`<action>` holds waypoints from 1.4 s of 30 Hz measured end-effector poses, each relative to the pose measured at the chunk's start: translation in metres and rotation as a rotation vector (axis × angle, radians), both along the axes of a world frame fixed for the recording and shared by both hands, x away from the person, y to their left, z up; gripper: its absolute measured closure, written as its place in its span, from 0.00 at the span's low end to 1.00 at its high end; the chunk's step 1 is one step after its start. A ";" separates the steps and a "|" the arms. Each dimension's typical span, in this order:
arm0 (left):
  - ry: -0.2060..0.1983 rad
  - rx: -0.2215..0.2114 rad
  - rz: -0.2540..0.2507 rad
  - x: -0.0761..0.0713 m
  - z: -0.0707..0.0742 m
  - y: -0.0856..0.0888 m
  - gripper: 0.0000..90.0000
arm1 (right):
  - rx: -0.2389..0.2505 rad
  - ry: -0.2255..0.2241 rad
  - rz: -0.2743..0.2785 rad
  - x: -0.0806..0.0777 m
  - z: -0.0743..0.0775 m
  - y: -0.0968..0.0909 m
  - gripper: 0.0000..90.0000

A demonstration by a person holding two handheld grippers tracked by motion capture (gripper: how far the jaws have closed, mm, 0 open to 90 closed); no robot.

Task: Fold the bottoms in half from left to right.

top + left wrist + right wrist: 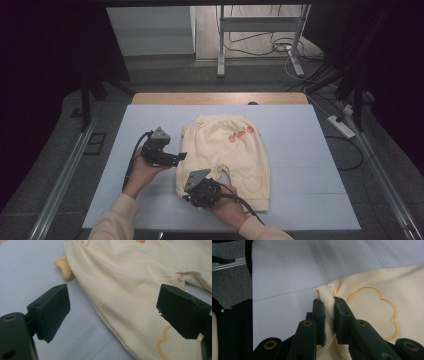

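Pale yellow baby trousers [225,155] lie flat mid-bench on the blue-grey bench [300,140]. The right gripper [328,302] pinches their ribbed cuff [324,293] at six o'clock; the left gripper [172,159], jaws wide and empty, hovers at nine o'clock. Cables [265,45] trail across the floor beyond.

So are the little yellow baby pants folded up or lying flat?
Mostly spread flat. The pale yellow cotton baby pants lie open on the light blue table cover, waistband and both legs showing; the right gripper pinches one ribbed leg cuff.
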State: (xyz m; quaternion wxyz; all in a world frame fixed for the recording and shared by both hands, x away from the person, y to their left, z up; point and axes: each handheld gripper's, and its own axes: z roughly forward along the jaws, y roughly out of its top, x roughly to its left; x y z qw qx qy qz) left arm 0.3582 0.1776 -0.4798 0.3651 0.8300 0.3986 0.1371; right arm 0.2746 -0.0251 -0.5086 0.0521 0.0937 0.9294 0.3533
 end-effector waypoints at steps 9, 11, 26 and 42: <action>0.025 0.003 0.008 0.020 -0.003 -0.001 0.14 | -0.002 0.000 -0.002 -0.001 0.000 0.000 0.88; 0.029 0.007 0.006 0.023 -0.003 -0.001 0.14 | -0.002 -0.001 -0.002 -0.001 0.000 0.000 0.88; 0.050 0.048 -0.020 0.051 -0.006 -0.016 0.15 | 0.002 0.012 -0.003 0.000 0.001 0.000 0.88; 0.059 0.043 0.004 0.065 -0.012 -0.018 0.15 | -0.001 0.018 0.004 0.001 -0.001 0.000 0.88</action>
